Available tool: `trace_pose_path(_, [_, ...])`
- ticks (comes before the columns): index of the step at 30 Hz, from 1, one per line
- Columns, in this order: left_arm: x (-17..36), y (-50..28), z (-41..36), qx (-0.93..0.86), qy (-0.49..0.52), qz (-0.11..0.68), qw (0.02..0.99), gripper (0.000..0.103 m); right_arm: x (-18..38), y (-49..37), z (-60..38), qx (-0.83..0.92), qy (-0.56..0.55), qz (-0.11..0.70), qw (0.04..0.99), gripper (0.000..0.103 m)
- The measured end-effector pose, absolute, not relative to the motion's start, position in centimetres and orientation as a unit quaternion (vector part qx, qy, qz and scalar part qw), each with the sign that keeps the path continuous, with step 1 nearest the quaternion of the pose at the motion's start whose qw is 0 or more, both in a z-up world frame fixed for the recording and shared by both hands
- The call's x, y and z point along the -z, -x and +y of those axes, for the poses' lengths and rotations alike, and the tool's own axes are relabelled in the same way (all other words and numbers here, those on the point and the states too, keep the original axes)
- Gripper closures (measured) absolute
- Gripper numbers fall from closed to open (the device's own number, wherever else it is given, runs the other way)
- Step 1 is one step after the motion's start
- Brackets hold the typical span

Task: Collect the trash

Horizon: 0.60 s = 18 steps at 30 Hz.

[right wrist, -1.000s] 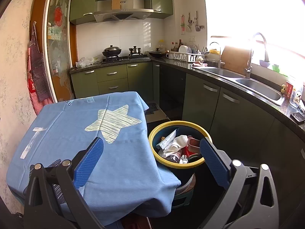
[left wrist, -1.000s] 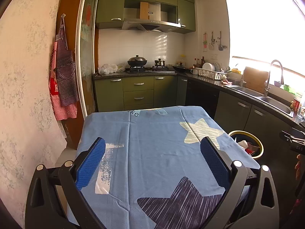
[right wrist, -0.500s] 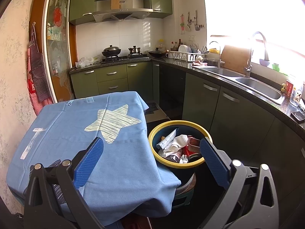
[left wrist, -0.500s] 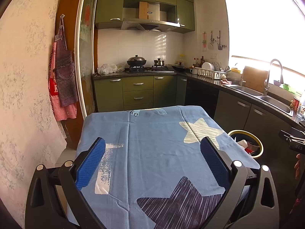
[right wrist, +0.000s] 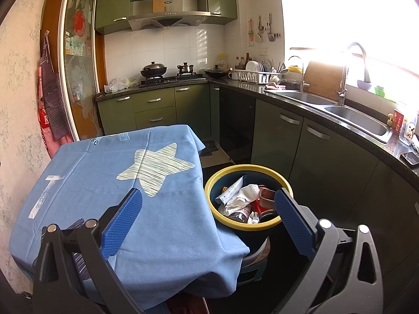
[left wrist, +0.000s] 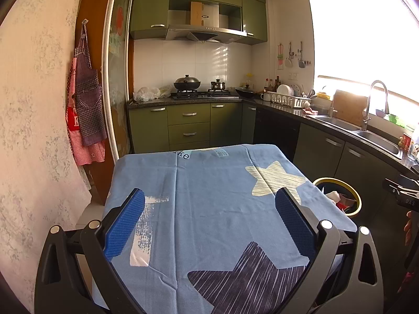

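Both grippers hang over the table, and both are empty. The left gripper (left wrist: pixel 209 209) sits above the blue tablecloth (left wrist: pixel 209 196), jaws spread wide, nothing between its blue pads (left wrist: pixel 125 225). Beneath it lies bare cloth only: a pale star (left wrist: pixel 275 178) toward the right edge, a dark striped star (left wrist: pixel 248 274) at the near edge.

Over on the other side, the right gripper (right wrist: pixel 207 209) is just as wide open, holding nothing, one finger above the cloth's near right corner and the other above the bin. And there is the trash: it lies in the yellow-rimmed bin (right wrist: pixel 262 168), which stands on the floor right against the table's right edge, the draped cloth (right wrist: pixel 157 209) touching its rim. Inside it, a white crumpled paper (right wrist: pixel 246 193), a silvery wrapper (right wrist: pixel 230 191), something red (right wrist: pixel 255 206) and a dark can or bottle, partly hidden.

From the left wrist view the same bin (left wrist: pixel 357 204) peeks out past the table's right edge. Green cabinets (right wrist: pixel 154 110) and a steel sink (right wrist: pixel 361 120) line the counter behind.
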<state>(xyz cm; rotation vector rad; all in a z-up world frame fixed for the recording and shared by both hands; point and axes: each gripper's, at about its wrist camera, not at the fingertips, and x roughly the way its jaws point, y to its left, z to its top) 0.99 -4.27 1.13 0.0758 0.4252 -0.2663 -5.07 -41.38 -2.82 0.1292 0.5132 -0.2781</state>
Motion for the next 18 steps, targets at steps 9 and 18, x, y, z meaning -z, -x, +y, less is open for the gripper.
trace_pose_path(9, [-0.92, -1.17, -4.16, 0.133, -0.040, 0.213, 0.967, 0.005, 2.90, 5.00, -41.29, 0.136, -0.065, 0.255, 0.955, 0.007])
trace_pose_path(18, [-0.83, -1.37, -4.05, 0.135, -0.041, 0.214, 0.967, 0.005, 2.88, 4.98, -41.33, 0.136, -0.065, 0.255, 0.955, 0.007])
